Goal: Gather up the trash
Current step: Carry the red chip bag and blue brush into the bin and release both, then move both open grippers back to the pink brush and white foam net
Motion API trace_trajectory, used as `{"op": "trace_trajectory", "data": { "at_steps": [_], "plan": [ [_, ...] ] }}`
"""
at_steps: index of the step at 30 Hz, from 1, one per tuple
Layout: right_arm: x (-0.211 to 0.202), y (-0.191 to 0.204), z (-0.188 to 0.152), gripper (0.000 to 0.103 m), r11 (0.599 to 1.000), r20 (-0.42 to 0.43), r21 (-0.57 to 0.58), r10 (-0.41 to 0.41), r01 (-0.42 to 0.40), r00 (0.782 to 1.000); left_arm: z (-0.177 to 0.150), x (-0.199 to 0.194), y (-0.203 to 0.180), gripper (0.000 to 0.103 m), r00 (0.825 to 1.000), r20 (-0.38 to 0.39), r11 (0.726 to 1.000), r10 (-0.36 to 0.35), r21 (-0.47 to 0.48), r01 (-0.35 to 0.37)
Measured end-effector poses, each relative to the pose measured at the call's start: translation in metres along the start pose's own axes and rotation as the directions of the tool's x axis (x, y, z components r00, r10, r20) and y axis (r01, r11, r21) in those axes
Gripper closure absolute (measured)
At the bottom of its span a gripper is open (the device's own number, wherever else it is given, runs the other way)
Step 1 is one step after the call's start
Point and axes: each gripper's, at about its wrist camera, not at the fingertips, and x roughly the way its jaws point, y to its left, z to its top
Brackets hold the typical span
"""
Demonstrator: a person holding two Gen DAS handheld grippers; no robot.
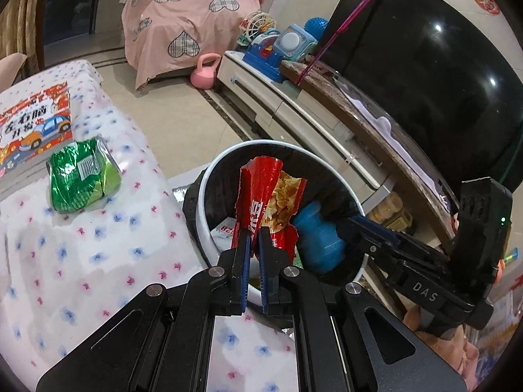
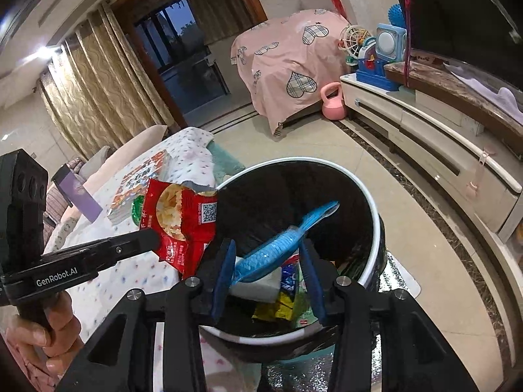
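Left claw [image 1: 255, 245] pinches red bag [image 1: 264, 202] upright, bin [image 1: 209, 176] mouth just beyond and below; right claw [image 2: 268, 261], spread, around blue wrapper [image 2: 278, 245] over bin.

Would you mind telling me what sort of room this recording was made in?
Most likely a home living room: a large TV stands on a long low cabinet with toys, gold curtains frame a glass door, and a floral-clothed table sits beside the bin.
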Motion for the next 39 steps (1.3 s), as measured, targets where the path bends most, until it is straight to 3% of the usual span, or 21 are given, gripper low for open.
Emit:
{"op": "trace_trajectory", "data": {
  "at_steps": [3, 5, 8, 11, 15, 26, 28, 31, 39],
  "plan": [
    [0.002, -0.003, 0.001, 0.063, 1.0, -0.006, 0.005, -0.004, 0.004, 1.0, 0.0, 0.004, 0.002, 0.089, 1.0, -0.006, 1.0, 0.009, -0.013, -0.009],
    [0.003, -0.003, 0.001, 0.062, 1.0, -0.007, 0.01, -0.005, 0.005, 1.0, -0.001, 0.003, 0.003, 0.072, 1.0, -0.009, 1.0, -0.002, -0.024, 0.002],
    [-0.001, -0.005, 0.001, 0.062, 1.0, 0.005, 0.023, 0.0, 0.0, 1.0, -0.004, -0.006, 0.005, 0.061, 1.0, 0.013, 0.999, -0.003, -0.033, 0.003],
    [-0.005, -0.003, -0.001, 0.055, 0.999, 0.015, 0.036, 0.004, -0.004, 1.0, -0.009, -0.013, 0.009, 0.06, 1.0, 0.022, 0.999, -0.006, -0.044, 0.007],
    [-0.016, 0.003, -0.008, 0.034, 0.998, 0.059, 0.055, 0.015, -0.018, 0.998, -0.016, -0.017, 0.016, 0.058, 0.999, 0.027, 0.998, -0.023, -0.065, 0.025],
    [-0.051, 0.012, -0.016, 0.031, 0.995, 0.143, 0.096, 0.008, -0.022, 0.99, -0.031, -0.035, 0.022, 0.058, 0.999, 0.045, 0.997, -0.013, -0.072, 0.016],
    [-0.053, 0.016, -0.018, 0.021, 0.995, 0.149, 0.097, 0.017, -0.032, 0.989, -0.043, -0.042, 0.034, 0.058, 0.999, 0.042, 0.996, 0.007, -0.09, -0.003],
    [-0.051, 0.027, -0.023, 0.014, 0.994, 0.146, 0.096, 0.04, -0.055, 0.989, -0.06, -0.052, 0.053, 0.058, 0.999, 0.032, 0.992, 0.037, -0.124, -0.032],
    [-0.022, 0.07, -0.045, 0.009, 0.99, 0.066, 0.055, 0.127, -0.131, 0.99, -0.117, -0.094, 0.122, 0.058, 0.991, 0.018, 0.96, 0.131, -0.25, -0.122]
  ]
}}
